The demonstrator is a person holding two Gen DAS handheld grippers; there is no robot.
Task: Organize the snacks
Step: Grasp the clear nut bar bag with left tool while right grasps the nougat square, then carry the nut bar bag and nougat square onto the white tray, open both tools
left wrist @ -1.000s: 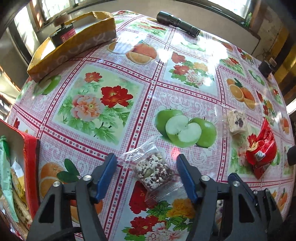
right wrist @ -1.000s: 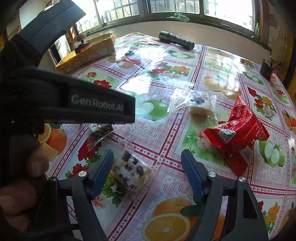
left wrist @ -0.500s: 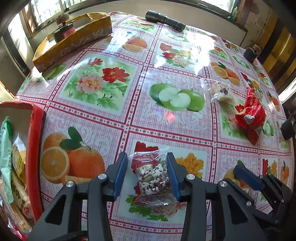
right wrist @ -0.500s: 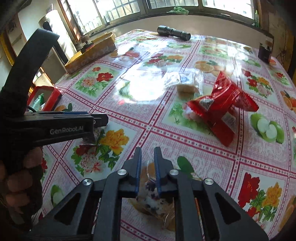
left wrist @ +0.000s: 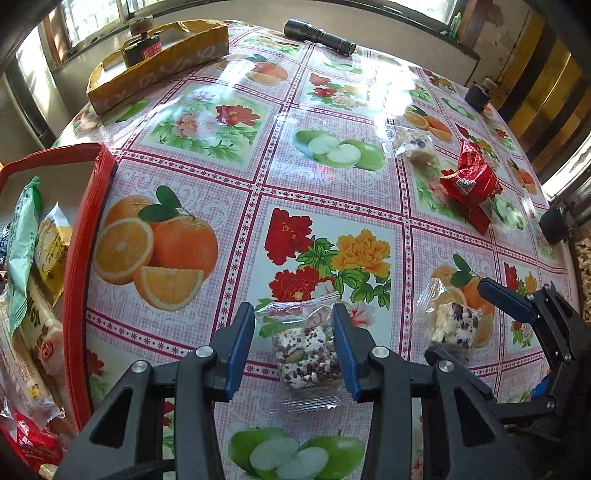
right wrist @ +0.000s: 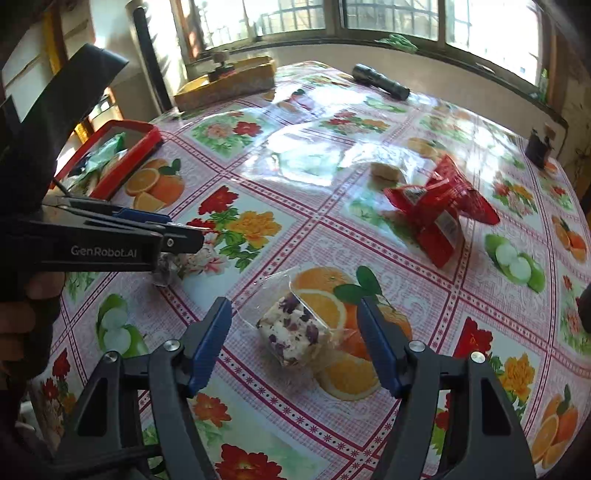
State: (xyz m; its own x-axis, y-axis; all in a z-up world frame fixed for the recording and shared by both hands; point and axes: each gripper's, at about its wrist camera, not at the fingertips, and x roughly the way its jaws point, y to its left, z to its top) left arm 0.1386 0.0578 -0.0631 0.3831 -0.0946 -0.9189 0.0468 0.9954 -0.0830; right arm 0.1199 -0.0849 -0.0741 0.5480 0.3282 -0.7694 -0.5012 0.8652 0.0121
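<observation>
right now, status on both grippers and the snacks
Left gripper around a nougat pack, grip unclear. Right gripper open, straddling a second nougat pack on the table. Red box left, path unobstructed.

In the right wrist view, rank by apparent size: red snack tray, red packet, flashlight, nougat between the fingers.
1. red snack tray
2. red packet
3. nougat, though nearness to the camera inflates it
4. flashlight, farthest away

Landmark: red tray (left wrist: 79, 280), at the table's (left wrist: 236, 184) left edge, containing packets. Right of it: nougat packet (left wrist: 306, 350), second nougat (left wrist: 456, 325). Farther right: red bag (left wrist: 469, 184). Behind: flashlight (left wrist: 319, 32).
</observation>
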